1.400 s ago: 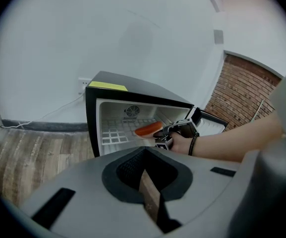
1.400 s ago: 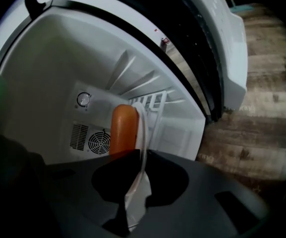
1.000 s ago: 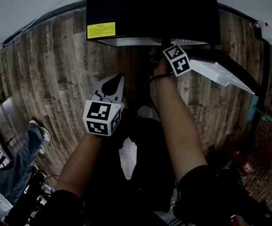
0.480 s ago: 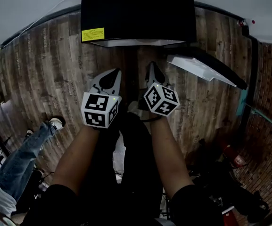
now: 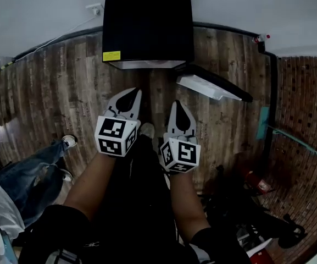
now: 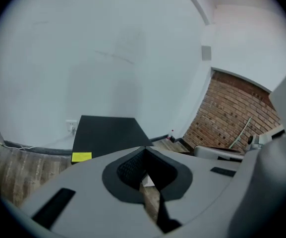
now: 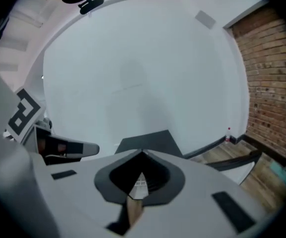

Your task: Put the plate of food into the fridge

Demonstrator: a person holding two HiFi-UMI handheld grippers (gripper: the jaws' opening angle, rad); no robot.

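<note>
A small black fridge (image 5: 147,29) stands against the white wall, its door (image 5: 210,84) swung open to the right with the pale inner side showing. No plate of food is in any view. My left gripper (image 5: 133,92) and right gripper (image 5: 178,104) hang side by side close to my body, both pointing at the fridge and well short of it. Each has its jaws pressed together with nothing between them. In the left gripper view the fridge (image 6: 108,135) lies beyond the shut tips (image 6: 145,148). In the right gripper view it (image 7: 147,143) sits behind the tips (image 7: 142,152).
Wooden plank floor (image 5: 65,92) lies round the fridge. A person's legs in jeans (image 5: 37,169) stand at the left. A brick wall (image 5: 306,120) runs along the right, with dark clutter (image 5: 257,213) at its foot. A small bottle (image 5: 261,38) stands in the far corner.
My right gripper has drawn back from the fridge door to beside the left one, and its jaws have shut. I have stepped back, so the fridge looks smaller. Its door stays open.
</note>
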